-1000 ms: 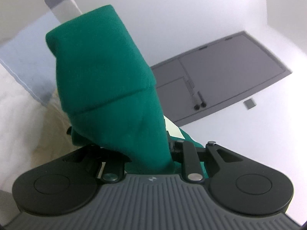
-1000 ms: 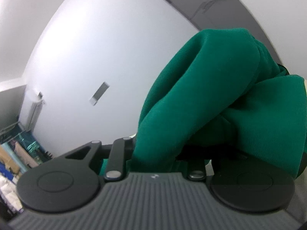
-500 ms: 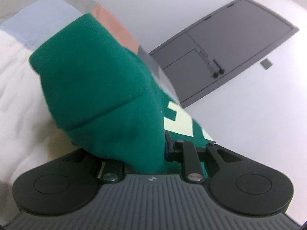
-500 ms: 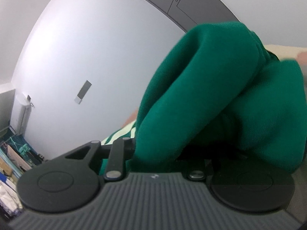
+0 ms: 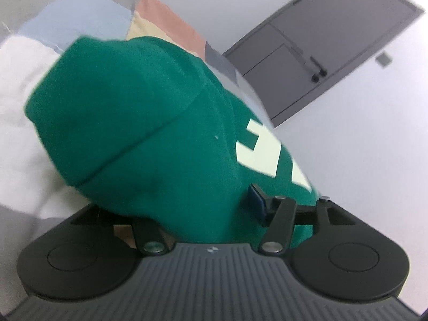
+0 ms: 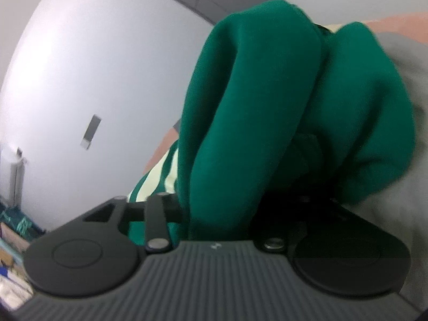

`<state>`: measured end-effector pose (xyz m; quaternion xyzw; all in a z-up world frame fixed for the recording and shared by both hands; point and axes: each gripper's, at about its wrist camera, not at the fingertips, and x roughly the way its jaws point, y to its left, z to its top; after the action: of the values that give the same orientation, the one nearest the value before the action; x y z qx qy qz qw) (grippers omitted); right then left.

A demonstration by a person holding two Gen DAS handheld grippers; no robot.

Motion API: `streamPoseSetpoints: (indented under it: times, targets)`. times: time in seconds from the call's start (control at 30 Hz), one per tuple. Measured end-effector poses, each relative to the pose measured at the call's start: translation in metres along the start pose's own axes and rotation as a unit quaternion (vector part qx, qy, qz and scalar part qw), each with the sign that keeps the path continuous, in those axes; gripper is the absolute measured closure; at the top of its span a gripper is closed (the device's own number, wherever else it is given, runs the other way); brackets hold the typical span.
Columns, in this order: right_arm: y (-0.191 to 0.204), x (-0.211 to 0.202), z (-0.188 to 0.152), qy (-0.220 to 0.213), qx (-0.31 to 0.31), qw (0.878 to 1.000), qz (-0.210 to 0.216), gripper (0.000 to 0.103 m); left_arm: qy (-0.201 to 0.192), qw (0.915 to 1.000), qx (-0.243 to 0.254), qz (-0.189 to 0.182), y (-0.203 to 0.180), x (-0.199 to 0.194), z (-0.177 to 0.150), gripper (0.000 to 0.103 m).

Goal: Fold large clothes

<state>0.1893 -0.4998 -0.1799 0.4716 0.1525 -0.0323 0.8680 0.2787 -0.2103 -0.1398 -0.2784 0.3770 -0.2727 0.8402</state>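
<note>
A: Green sweatshirt (image 5: 149, 133), with pale block lettering (image 5: 267, 152) on it. It sits bunched in front of both grippers, draped over the patchwork bedcover (image 5: 160, 18).

B: Do the grippers have it?

A: Both sets of jaws are opening, with cloth between them. On the left gripper (image 5: 211, 214) a ribbed band of the sweatshirt rises straight out of the gap; the blue pad (image 5: 256, 200) on one finger shows just beside the fabric, so I judge the pinch is letting go. On the right gripper (image 6: 222, 214) a thick fold fills the gap and hides the fingertips.

B: Which way does it lie from them?

A: Straight ahead of each, heaped up and forward along the fingers. The printed part trails toward the white wall (image 5: 361, 160) and grey door (image 5: 334, 40) side in the left view. Neither hand looks nearer; each is at its own end of the held edge.

B: So the next move?

A: Probably drawing back clear of the folds without dragging them.
</note>
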Motion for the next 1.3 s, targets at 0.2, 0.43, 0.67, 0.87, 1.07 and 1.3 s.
streamPoseSetpoints:
  times: [0.2, 0.43, 0.67, 0.87, 1.07, 1.3]
  targets:
    - [0.014, -0.041, -0.005, 0.001, -0.017, 0.999, -0.047, 0.039, -0.022, 0.9963, 0.066, 0.051, -0.031, -0.059, -0.015, 0.04]
    - [0.067, -0.102, -0.004, -0.022, -0.105, 0.994, -0.034, 0.039, -0.059, 0.9829, 0.15, 0.09, -0.083, -0.132, -0.013, 0.04]
    - [0.158, -0.164, -0.003, -0.072, -0.196, 0.978, 0.015, 0.039, -0.082, 0.9692, 0.218, 0.08, -0.147, -0.194, -0.026, 0.04]
    - [0.206, -0.199, -0.022, -0.081, -0.269, 0.959, 0.018, 0.039, -0.096, 0.9584, 0.26, 0.068, -0.175, -0.251, -0.043, 0.04]
    - [0.232, -0.224, -0.055, -0.074, -0.316, 0.946, 0.006, 0.039, -0.101, 0.9512, 0.285, 0.063, -0.181, -0.285, -0.064, 0.04]
    - [0.238, -0.257, -0.089, -0.068, -0.342, 0.937, -0.016, 0.039, -0.116, 0.945, 0.297, 0.073, -0.176, -0.312, -0.091, 0.04]
